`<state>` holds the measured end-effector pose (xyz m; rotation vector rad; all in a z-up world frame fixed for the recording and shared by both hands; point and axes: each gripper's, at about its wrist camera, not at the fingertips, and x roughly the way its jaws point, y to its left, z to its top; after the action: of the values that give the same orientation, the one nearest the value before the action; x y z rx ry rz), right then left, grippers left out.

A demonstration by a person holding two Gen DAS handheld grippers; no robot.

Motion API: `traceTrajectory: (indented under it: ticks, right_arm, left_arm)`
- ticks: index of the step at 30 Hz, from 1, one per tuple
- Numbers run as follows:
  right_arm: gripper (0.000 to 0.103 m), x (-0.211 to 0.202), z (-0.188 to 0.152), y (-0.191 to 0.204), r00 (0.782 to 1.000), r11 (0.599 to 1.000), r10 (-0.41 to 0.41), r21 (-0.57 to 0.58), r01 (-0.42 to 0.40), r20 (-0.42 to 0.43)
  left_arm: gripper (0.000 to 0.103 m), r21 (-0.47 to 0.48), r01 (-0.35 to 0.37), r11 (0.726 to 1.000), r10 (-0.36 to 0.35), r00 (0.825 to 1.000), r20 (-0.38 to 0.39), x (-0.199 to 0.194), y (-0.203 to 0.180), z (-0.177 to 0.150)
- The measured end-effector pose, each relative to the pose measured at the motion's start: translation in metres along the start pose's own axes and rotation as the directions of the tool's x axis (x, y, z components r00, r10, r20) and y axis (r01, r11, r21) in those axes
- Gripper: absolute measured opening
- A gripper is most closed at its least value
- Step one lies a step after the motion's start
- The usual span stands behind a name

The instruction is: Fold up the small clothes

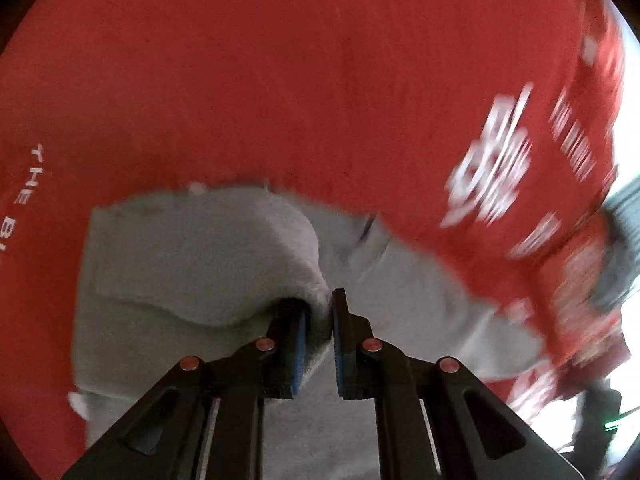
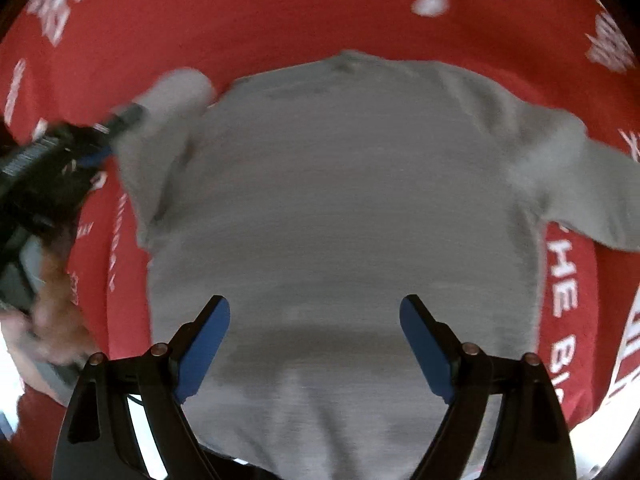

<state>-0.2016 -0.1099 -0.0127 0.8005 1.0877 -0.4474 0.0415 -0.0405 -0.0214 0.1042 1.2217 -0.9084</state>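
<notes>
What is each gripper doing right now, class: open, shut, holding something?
Left gripper: shut on a sleeve of the grey sweater.
Right gripper: open, holding nothing, above the sweater.

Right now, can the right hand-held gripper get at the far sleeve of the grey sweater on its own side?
Probably yes: the right hand-held gripper is open and empty, and that sleeve lies uncovered on the red cloth.

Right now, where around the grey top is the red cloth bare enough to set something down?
Bare red cloth lies beyond the grey top's neckline. Crowded: the left gripper side, where it pinches a sleeve. The right gripper hovers open over the hem.
</notes>
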Motion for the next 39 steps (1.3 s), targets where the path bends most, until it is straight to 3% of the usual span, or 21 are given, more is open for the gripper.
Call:
traceTrajectory:
  ticks: [3,7,9,10,13,14,16,18,19,22,24,25,26,27,29,30,31,32,34,36,39]
  right_arm:
    - [0.089,0.002,0.002,-0.035,0.999,0.999,-0.03,0.041,0.031,-0.011]
    - [0.089,0.011,0.005,-0.058,0.998,0.997,-0.047,0.053,0.049,-0.041]
    - [0.089,0.013,0.011,-0.06,0.997,0.997,-0.061,0.047,0.063,-0.05]
    - [0.089,0.012,0.017,-0.064,0.997,0.997,-0.059,0.039,0.061,-0.045]
    - [0.089,0.011,0.035,-0.038,0.998,0.997,-0.064,-0.04,0.063,-0.011]
    - [0.089,0.01,0.041,-0.026,0.998,0.995,-0.063,-0.078,0.063,0.003]
    - [0.089,0.012,0.059,0.01,0.998,0.979,-0.049,-0.194,0.056,0.041]
    - [0.089,0.019,0.074,0.05,0.997,0.95,-0.028,-0.308,0.048,0.069]
    - [0.089,0.027,0.081,0.076,0.997,0.925,-0.017,-0.378,0.046,0.08]
    - [0.089,0.059,0.091,0.136,0.996,0.842,-0.016,-0.536,0.062,0.09]
    - [0.089,0.088,0.092,0.168,0.994,0.778,-0.047,-0.621,0.095,0.094]
    - [0.089,0.103,0.09,0.181,0.992,0.74,-0.074,-0.661,0.124,0.103]
    - [0.087,0.115,0.087,0.186,0.989,0.711,-0.096,-0.687,0.15,0.116]
    - [0.083,0.128,0.084,0.191,0.981,0.678,-0.127,-0.709,0.193,0.146]
    - [0.078,0.146,0.091,0.192,0.964,0.659,-0.195,-0.704,0.265,0.181]
    - [0.057,0.15,0.098,0.188,0.974,0.686,-0.179,-0.691,0.227,0.141]
    - [0.018,0.148,0.104,0.184,0.986,0.723,-0.132,-0.671,0.168,0.106]
    - [0.011,0.142,0.109,0.181,0.99,0.75,-0.101,-0.647,0.139,0.095]
    - [0.011,0.113,0.12,0.168,0.985,0.801,-0.065,-0.58,0.148,0.162]
    - [0.011,0.079,0.129,0.143,0.979,0.865,0.015,-0.494,0.09,0.203]
    - [0.011,0.036,0.132,0.079,0.963,0.941,0.025,-0.332,0.068,0.27]
  left_arm:
    - [0.012,0.037,-0.096,0.995,0.099,0.99,-0.099,0.037,-0.01,-0.022]
    - [0.015,0.07,-0.12,0.99,0.127,0.986,-0.11,0.027,-0.018,-0.031]
    - [0.054,0.074,-0.085,0.994,0.093,0.99,-0.108,0.007,-0.017,-0.03]
    - [0.078,0.064,-0.077,0.995,0.082,0.993,-0.082,-0.008,-0.012,-0.03]
    - [0.08,0.032,-0.124,0.992,0.125,0.992,-0.003,-0.047,0.012,-0.027]
    - [0.08,0.009,-0.171,0.985,0.171,0.985,0.001,-0.055,0.025,-0.025]
    - [0.08,-0.055,-0.294,0.954,0.295,0.956,-0.001,-0.06,0.06,-0.023]
    - [0.08,-0.121,-0.388,0.913,0.383,0.921,-0.063,-0.054,0.096,-0.027]
    - [0.08,-0.16,-0.408,0.899,0.397,0.913,-0.093,-0.05,0.113,-0.029]
    - [0.08,-0.221,-0.425,0.878,0.402,0.904,-0.143,-0.034,0.137,-0.036]
    - [0.08,-0.222,-0.419,0.88,0.39,0.906,-0.163,-0.023,0.139,-0.04]
    - [0.079,-0.216,-0.439,0.872,0.413,0.897,-0.156,-0.021,0.136,-0.041]
    - [0.086,-0.211,-0.434,0.876,0.411,0.9,-0.144,-0.021,0.131,-0.04]
    - [0.087,-0.203,-0.417,0.886,0.396,0.908,-0.138,-0.02,0.128,-0.041]
    - [0.087,-0.184,-0.425,0.886,0.406,0.904,-0.135,-0.016,0.12,-0.041]
    - [0.087,-0.174,-0.429,0.886,0.41,0.902,-0.135,-0.016,0.117,-0.041]
    - [0.087,-0.169,-0.43,0.887,0.411,0.901,-0.137,-0.015,0.114,-0.042]
    - [0.087,-0.168,-0.431,0.887,0.411,0.901,-0.14,-0.015,0.111,-0.042]
    - [0.087,-0.169,-0.433,0.885,0.412,0.899,-0.148,-0.016,0.108,-0.043]
    - [0.087,-0.165,-0.438,0.884,0.416,0.897,-0.153,-0.017,0.104,-0.044]
    - [0.087,-0.151,-0.447,0.882,0.426,0.891,-0.155,-0.012,0.1,-0.04]
